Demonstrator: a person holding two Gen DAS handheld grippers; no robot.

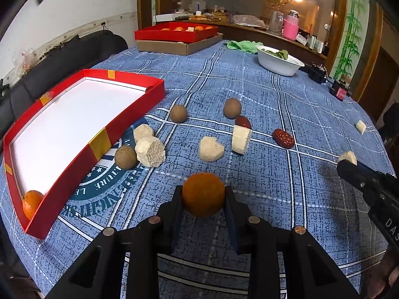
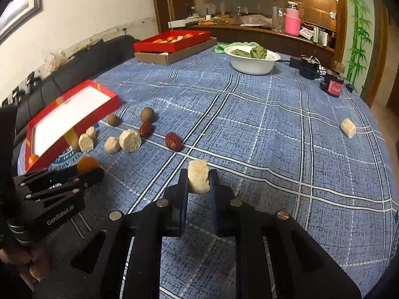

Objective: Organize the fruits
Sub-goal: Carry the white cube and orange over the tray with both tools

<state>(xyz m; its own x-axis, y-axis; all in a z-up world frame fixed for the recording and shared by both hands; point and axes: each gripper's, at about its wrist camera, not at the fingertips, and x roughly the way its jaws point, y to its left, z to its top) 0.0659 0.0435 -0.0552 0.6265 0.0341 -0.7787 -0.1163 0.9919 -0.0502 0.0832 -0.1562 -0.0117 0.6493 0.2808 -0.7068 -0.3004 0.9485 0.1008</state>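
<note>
**Carrying two pieces toward the red tray**

Holding an orange (image 1: 203, 194) in the left gripper (image 1: 203, 196), fingers pinching it from both sides, near edge of the tabletop (image 1: 311, 114). Right gripper (image 2: 198, 180) pinches a pale cut chunk (image 2: 198, 176), fingers pressed on its two flat sides; whether it is lifted clear of the cloth cannot be told.

Target is judged to be the red tray (image 1: 129, 120) at left, white-floored, with one orange (image 1: 32, 203) already in its near corner. Loose pieces lie between tray and grippers: three brown round fruits (image 1: 178, 113), two red dates (image 1: 283, 137), several pale chunks (image 1: 150, 151). One further chunk (image 2: 348, 128) sits well apart at far right.

Notes for the placing step:
- Lift the orange above the tray wall before crossing; the rim stands proud of the cloth.
- Set it beside the orange already there, low, then spread the fingers slowly; a round fruit is likely to roll on the smooth floor.
- Bring the hands in one at a time, as both head for the same tray.
- Keep the chunk grip light; it looks crumbly.

Readable writing: "GenRobot.AI" on the left gripper body in the right wrist view; "DAS" partly visible on the right gripper in the left wrist view. Teal round emblem on the cloth by the tray, lettering upside down and not reliably legible.
</note>
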